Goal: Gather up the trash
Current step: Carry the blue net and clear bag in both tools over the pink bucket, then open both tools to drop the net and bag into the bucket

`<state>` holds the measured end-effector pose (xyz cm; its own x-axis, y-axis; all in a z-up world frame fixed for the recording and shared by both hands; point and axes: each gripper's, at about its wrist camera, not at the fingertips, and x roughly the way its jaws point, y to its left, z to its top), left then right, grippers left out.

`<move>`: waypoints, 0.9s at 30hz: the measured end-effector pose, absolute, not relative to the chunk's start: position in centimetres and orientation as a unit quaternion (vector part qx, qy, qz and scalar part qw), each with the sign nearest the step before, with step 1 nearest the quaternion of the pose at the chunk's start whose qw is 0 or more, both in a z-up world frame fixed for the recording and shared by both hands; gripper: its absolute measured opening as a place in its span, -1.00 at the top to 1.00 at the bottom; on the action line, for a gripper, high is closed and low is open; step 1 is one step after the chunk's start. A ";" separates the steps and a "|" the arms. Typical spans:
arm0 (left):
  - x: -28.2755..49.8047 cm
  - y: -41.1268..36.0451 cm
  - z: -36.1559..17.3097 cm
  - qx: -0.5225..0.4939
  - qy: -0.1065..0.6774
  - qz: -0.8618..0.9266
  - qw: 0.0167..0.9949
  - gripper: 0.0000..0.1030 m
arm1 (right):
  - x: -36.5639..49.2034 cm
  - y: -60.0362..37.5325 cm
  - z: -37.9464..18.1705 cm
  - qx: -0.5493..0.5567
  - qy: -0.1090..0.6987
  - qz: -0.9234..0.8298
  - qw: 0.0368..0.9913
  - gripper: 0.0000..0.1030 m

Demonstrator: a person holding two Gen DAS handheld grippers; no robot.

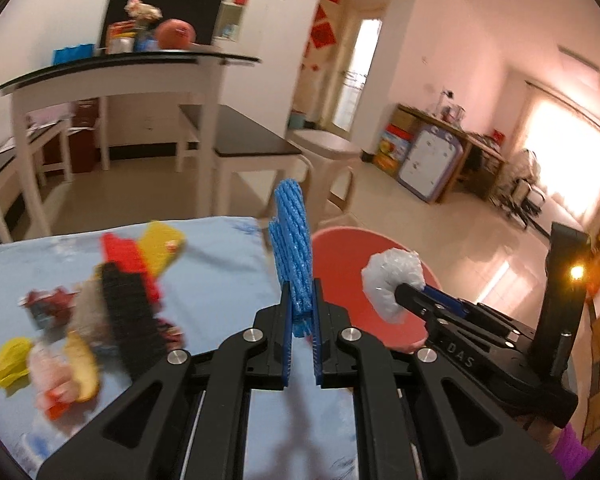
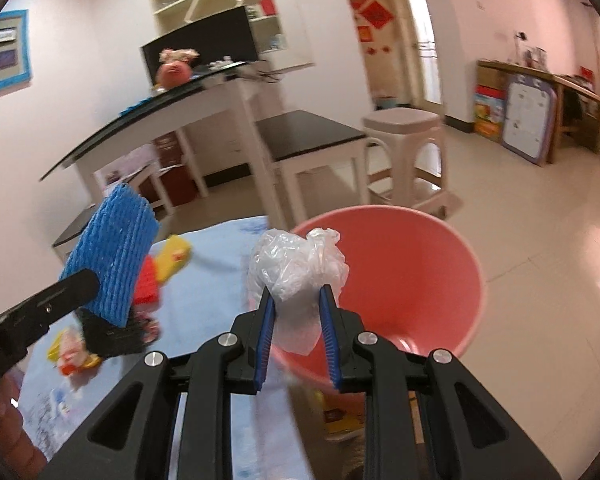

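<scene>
My left gripper [image 1: 302,304] is shut on a blue foam net sleeve [image 1: 293,248], held upright above the table's right edge; it also shows in the right wrist view [image 2: 112,256]. My right gripper [image 2: 297,304] is shut on a crumpled clear plastic bag [image 2: 296,272], held over the near rim of the pink bucket [image 2: 412,280]. In the left wrist view the bag [image 1: 392,284] and right gripper [image 1: 410,294] hang over the bucket [image 1: 340,264]. A pile of trash [image 1: 112,300] with red, yellow and black pieces lies on the light blue tablecloth [image 1: 220,272].
The bucket stands beside the table's right edge, below table height. Behind are a white desk [image 1: 112,76] with a monitor and clutter, dark-topped stools [image 1: 248,144], a beige plastic stool [image 2: 404,128], and open tiled floor to the right.
</scene>
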<state>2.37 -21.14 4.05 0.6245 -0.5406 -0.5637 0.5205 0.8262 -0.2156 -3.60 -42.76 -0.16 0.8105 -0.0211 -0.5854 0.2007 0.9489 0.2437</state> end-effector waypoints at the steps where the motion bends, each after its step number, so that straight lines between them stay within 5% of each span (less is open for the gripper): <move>1: 2.8 -22.4 3.7 -0.011 0.322 -0.302 0.897 0.84 | -3.4 -43.4 -0.5 0.152 0.305 -0.065 0.938 0.57; 19: 6.6 -30.1 -2.1 0.021 0.396 -0.338 0.854 0.84 | -0.6 -47.5 -5.3 0.175 0.353 -0.100 0.914 0.48; 27: 7.2 -30.6 -2.8 0.022 0.406 -0.334 0.850 0.83 | -0.7 -47.3 -5.2 0.170 0.349 -0.110 0.915 0.04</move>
<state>7.24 -30.59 -2.76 0.4476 -0.5501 -0.7050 0.5858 0.7761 -0.2336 -0.66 -47.35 -5.25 0.7320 -0.0821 -0.6764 0.3192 0.9184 0.2339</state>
